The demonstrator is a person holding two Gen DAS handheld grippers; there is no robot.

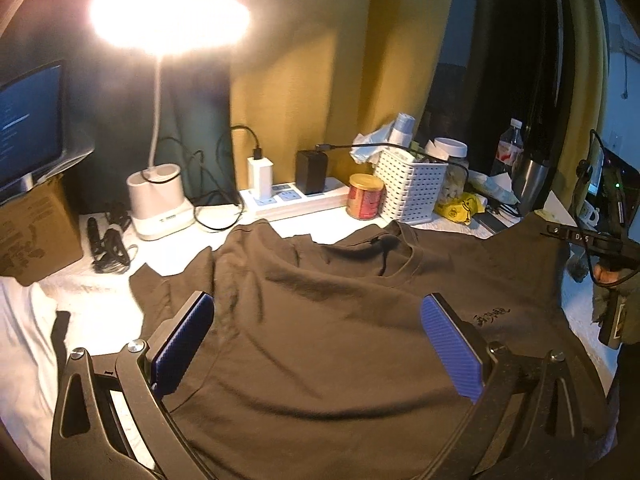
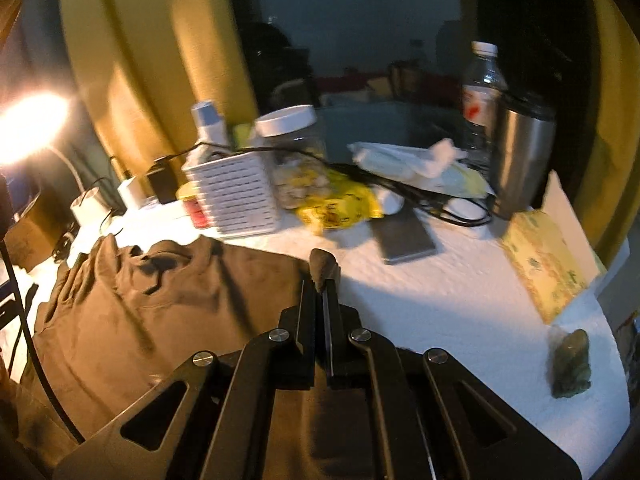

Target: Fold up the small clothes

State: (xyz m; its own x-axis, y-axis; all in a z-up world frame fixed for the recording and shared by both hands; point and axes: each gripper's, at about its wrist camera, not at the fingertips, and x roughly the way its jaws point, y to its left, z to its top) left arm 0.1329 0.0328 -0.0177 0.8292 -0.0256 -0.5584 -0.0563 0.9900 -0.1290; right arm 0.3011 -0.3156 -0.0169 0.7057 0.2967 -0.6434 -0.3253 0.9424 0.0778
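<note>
A dark brown T-shirt (image 1: pixel 320 344) lies spread on the white-covered table, its neck opening (image 1: pixel 384 252) toward the far side. My left gripper (image 1: pixel 316 300) hovers over the middle of the shirt, its blue pads (image 1: pixel 450 344) wide apart and open with nothing pinched between them. In the right wrist view my right gripper (image 2: pixel 322 286) is shut on a bunched edge of the T-shirt (image 2: pixel 160 300); a nub of cloth pokes out past the tips. The left wrist view shows that right gripper (image 1: pixel 556 235) at the right, holding the shirt's side raised off the table.
Along the far edge stand a lit desk lamp (image 1: pixel 160 200), a power strip with chargers (image 1: pixel 296 198), a red can (image 1: pixel 364 196), a white basket (image 1: pixel 412 188), a steel tumbler (image 2: pixel 520 156) and a water bottle (image 2: pixel 482 92). A phone (image 2: pixel 404 236), tissue box (image 2: pixel 540 260) and cardboard box (image 1: pixel 36 228) lie nearby.
</note>
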